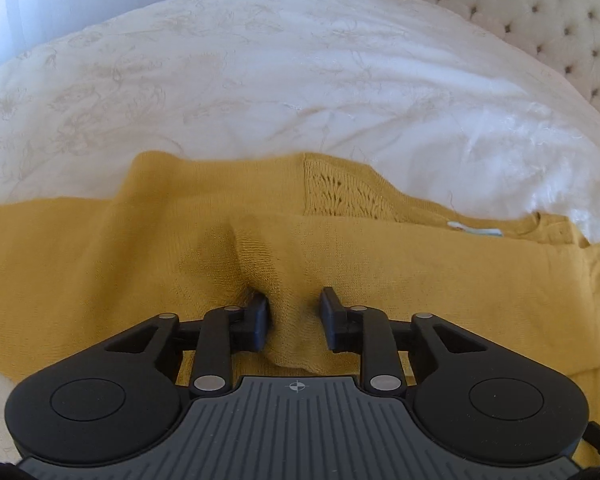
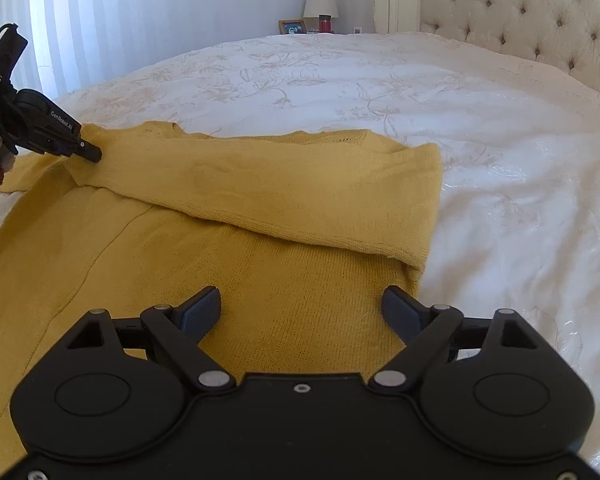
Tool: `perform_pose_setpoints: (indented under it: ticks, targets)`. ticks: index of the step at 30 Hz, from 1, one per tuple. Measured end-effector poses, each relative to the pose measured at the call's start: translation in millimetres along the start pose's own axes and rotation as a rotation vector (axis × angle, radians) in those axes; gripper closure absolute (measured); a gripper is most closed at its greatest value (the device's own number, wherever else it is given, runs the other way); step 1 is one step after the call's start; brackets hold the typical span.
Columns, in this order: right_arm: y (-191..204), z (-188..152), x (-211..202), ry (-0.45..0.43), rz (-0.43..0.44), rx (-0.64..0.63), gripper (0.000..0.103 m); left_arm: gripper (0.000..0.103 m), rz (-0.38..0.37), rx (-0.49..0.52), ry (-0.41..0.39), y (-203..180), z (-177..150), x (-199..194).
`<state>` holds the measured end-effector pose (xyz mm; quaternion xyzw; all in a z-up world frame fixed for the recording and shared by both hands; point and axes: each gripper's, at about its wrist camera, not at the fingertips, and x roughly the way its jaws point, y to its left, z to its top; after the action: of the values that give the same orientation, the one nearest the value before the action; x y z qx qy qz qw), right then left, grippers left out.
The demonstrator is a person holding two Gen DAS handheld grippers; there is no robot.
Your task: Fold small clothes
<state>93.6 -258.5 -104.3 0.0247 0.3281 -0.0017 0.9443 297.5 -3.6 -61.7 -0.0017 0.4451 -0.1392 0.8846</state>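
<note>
A mustard-yellow knit sweater (image 1: 420, 264) lies on the white bedspread (image 1: 300, 72), with one flap folded over its body. My left gripper (image 1: 294, 316) has its jaws partly closed around a raised pinch of the sweater fabric. The right wrist view shows the same sweater (image 2: 284, 184) with the folded flap lying across it. My right gripper (image 2: 302, 312) is wide open and empty, hovering over the sweater's near right part. The left gripper (image 2: 90, 154) also shows there at the far left, its tip on the sweater's edge.
A tufted cream headboard (image 2: 540, 24) stands at the right. A nightstand at the back carries a lamp (image 2: 320, 0), a picture frame (image 2: 292, 27) and a red jar (image 2: 325, 23). White curtains (image 2: 120, 20) hang at the left.
</note>
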Motion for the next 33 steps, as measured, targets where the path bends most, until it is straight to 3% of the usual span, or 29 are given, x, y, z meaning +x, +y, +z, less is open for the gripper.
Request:
perform_pose_setpoints:
  ticks: [3, 7, 10, 14, 20, 28, 33]
  targets:
    - [2, -2, 3, 0.005, -0.007, -0.004, 0.013, 0.061, -0.053, 0.019, -0.054, 4, -13, 0]
    - [5, -7, 8, 0.006, -0.012, -0.015, 0.005, 0.015, -0.140, 0.126, -0.070, -5, -23, -2]
    - [9, -11, 10, -0.009, -0.021, -0.033, 0.001, 0.012, -0.142, 0.191, -0.088, -10, -31, -9]
    - [10, -14, 9, -0.022, -0.020, -0.032, 0.001, 0.012, -0.202, 0.166, -0.106, 7, -37, -32]
    - [10, -15, 9, -0.037, -0.020, -0.028, 0.001, 0.012, -0.104, 0.178, -0.119, 64, -39, -62]
    - [10, -19, 7, -0.064, -0.025, -0.021, 0.001, 0.012, 0.047, -0.113, -0.108, 189, -33, -74]
    - [11, -21, 6, -0.074, -0.035, -0.022, 0.001, 0.012, 0.126, -0.157, -0.118, 232, -27, -77]
